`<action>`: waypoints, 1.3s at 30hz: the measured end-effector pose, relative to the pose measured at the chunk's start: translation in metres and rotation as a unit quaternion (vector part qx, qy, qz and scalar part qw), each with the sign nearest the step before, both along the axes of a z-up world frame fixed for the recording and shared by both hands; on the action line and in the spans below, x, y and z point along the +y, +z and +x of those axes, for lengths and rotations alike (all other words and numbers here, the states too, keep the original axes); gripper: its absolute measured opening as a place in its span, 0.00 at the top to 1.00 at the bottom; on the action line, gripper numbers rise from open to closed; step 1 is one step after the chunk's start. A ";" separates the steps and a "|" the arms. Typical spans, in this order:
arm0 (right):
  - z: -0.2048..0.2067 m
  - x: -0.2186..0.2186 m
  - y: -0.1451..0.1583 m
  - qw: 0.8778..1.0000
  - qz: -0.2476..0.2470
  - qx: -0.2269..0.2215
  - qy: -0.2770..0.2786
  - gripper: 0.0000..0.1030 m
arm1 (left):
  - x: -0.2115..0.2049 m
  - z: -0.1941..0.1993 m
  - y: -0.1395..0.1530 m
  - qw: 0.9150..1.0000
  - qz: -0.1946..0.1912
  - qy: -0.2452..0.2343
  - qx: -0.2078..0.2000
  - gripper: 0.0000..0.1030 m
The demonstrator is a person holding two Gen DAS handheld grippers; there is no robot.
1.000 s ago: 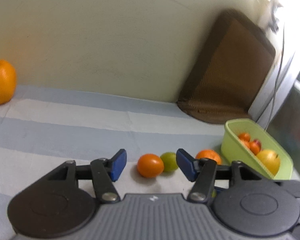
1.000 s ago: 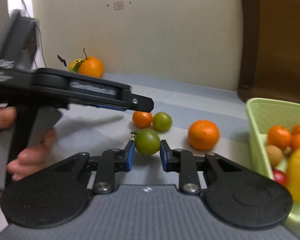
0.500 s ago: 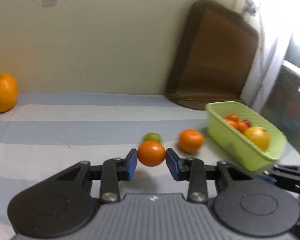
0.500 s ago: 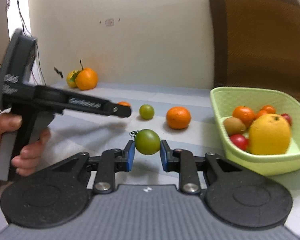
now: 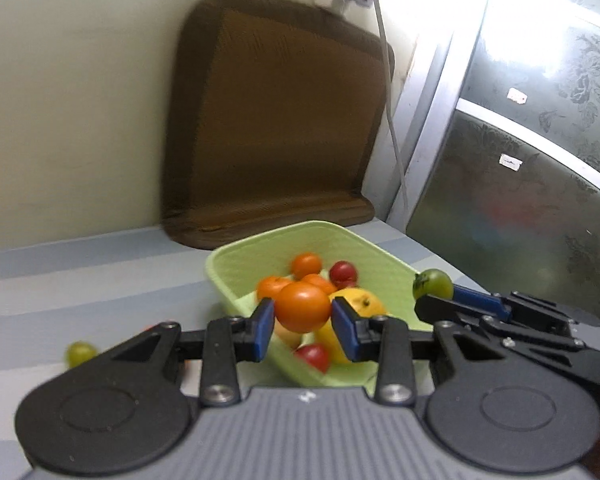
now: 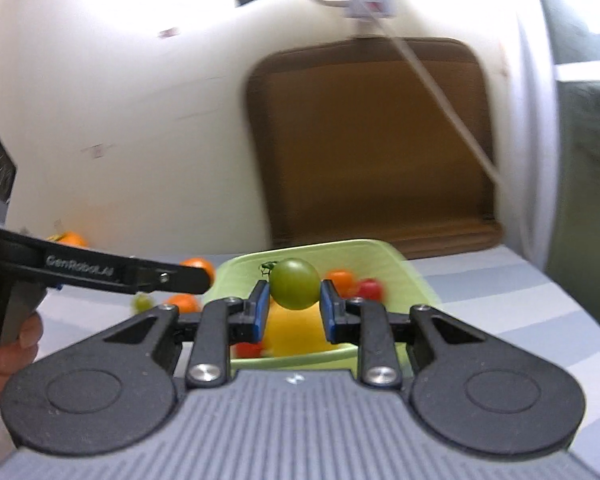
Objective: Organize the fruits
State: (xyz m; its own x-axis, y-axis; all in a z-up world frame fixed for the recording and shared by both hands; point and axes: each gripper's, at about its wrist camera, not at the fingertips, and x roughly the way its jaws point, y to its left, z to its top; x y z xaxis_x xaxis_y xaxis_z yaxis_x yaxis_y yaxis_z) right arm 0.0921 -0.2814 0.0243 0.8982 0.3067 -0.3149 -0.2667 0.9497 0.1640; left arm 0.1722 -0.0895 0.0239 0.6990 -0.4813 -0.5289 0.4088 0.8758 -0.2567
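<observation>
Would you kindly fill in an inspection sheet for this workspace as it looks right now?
Surface: striped blue-and-white cloth.
Job's things: green basket holding mixed fruit; small green fruit and an orange loose on the cloth.
Clutter: brown cushion leaning on the wall.
Grippers: left gripper shut on orange tomato; right gripper shut on green tomato; both over the basket.
Cables: white cable hanging beside the cushion.
Surroundings: cream wall, patterned glass door.

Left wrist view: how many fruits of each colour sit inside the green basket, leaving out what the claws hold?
Orange fruits: 3
Red fruits: 2
Yellow fruit: 1
Tan fruit, mostly hidden: 1
Total: 7
</observation>
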 end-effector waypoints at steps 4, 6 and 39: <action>0.014 -0.012 -0.012 1.000 -0.001 0.017 -0.016 0.71 | -0.015 0.021 -0.009 1.000 -0.004 -0.003 0.025 0.69; 0.018 -0.015 -0.016 1.000 -0.001 0.021 -0.014 0.70 | -0.019 0.026 -0.014 0.999 0.001 0.000 0.032 0.69; -0.047 0.060 -0.027 0.994 0.051 0.055 0.081 0.57 | 0.088 -0.078 -0.037 0.982 0.034 0.184 0.017 0.64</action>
